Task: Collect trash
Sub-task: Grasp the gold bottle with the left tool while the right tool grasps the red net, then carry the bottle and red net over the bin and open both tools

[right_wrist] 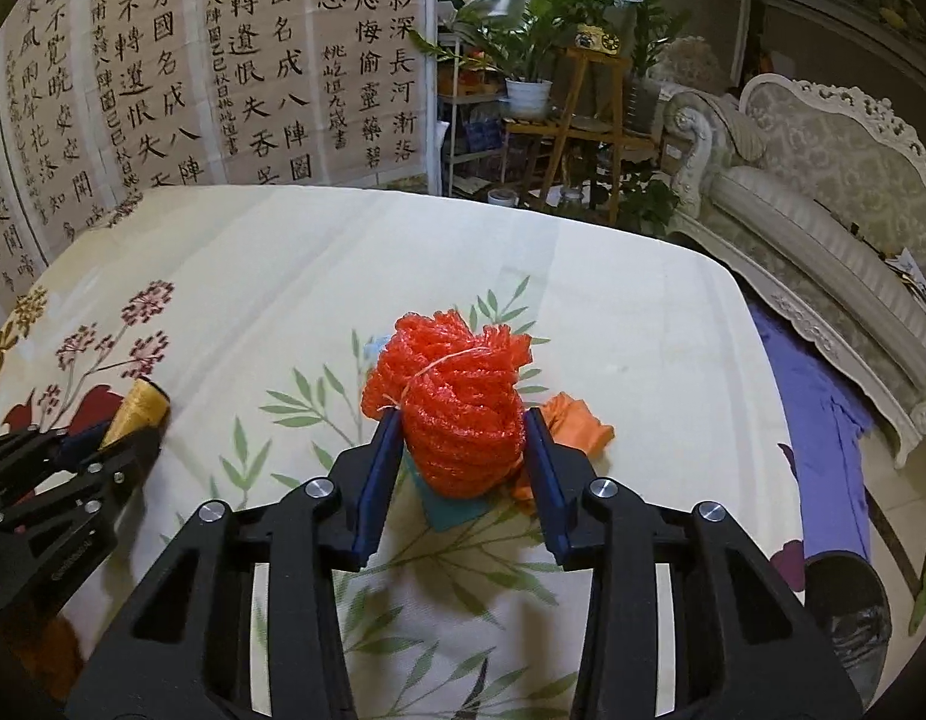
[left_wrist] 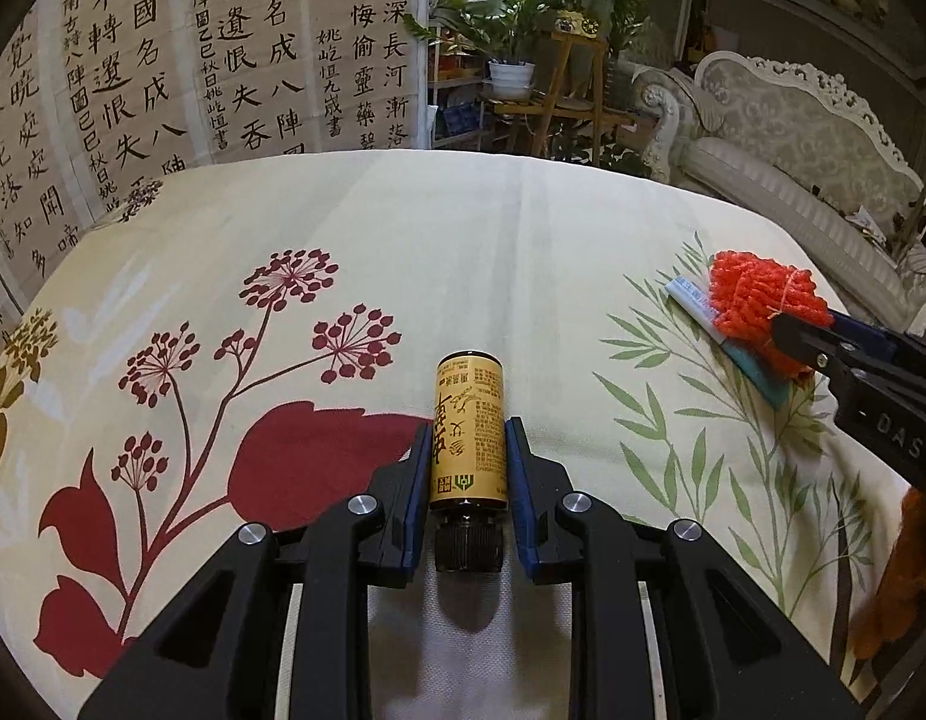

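In the left wrist view, a small yellow-labelled bottle (left_wrist: 469,429) is pinched between the blue pads of the left gripper (left_wrist: 468,438), its black ribbed cap (left_wrist: 468,546) turned toward the camera and its base pointed away. The bottle is carried lengthwise along the fingers, over the floral tablecloth (left_wrist: 403,240), whose dark red flower print is seen just to the left.

In the right wrist view, a bundle of red-orange netting (right_wrist: 457,402) is framed by the right gripper (right_wrist: 463,420), both blue pads pressed against its sides. Under the bundle a teal card (right_wrist: 448,510) is partly seen, and just beyond the right finger an orange scrap (right_wrist: 577,423) is laid on the cloth. A white packet (left_wrist: 691,303) is tucked beneath the netting, as shown from the left wrist. The two grippers are held near each other, the bottle to the left of the netting.

Farther off, calligraphy sheets (right_wrist: 223,60) are hung behind the table, potted plants (right_wrist: 535,54) are set on a wooden stand (right_wrist: 583,126), and a pale carved sofa (right_wrist: 823,192) is placed at the right. A purple-lined bin (right_wrist: 841,594) is seen on the floor beside the table's right edge.
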{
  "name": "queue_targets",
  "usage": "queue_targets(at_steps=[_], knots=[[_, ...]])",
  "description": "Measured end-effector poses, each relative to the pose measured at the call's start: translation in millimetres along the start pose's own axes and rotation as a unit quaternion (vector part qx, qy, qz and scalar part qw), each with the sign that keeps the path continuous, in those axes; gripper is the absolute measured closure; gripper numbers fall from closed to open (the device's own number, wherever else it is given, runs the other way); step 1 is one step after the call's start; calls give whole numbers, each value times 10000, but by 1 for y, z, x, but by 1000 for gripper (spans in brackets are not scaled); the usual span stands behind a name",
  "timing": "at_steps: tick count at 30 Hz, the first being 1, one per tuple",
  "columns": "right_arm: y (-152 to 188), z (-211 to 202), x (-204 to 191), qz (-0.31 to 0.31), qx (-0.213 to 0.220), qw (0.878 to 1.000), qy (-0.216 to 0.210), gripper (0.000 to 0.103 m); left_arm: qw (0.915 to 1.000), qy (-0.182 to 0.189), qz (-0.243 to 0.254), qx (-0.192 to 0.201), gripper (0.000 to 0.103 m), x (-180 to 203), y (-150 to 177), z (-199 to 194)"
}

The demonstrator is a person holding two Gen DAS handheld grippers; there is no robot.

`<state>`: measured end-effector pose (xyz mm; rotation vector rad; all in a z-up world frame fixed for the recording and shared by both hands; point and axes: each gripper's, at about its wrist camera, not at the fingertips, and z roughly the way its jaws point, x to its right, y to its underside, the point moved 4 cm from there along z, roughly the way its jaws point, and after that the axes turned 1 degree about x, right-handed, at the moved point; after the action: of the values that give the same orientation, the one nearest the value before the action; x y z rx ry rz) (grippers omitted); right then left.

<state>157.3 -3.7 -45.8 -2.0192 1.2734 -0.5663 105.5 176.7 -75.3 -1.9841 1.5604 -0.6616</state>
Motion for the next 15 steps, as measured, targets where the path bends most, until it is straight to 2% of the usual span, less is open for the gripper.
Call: queue_targets(at_steps=[9, 15], knots=[[9, -45, 18, 241, 378, 9990, 84, 65, 9996, -56, 50, 286, 78, 4, -3, -15], [30, -77, 47, 508, 517, 9968, 322, 65, 9989, 115, 110, 444, 78, 20, -3, -33]])
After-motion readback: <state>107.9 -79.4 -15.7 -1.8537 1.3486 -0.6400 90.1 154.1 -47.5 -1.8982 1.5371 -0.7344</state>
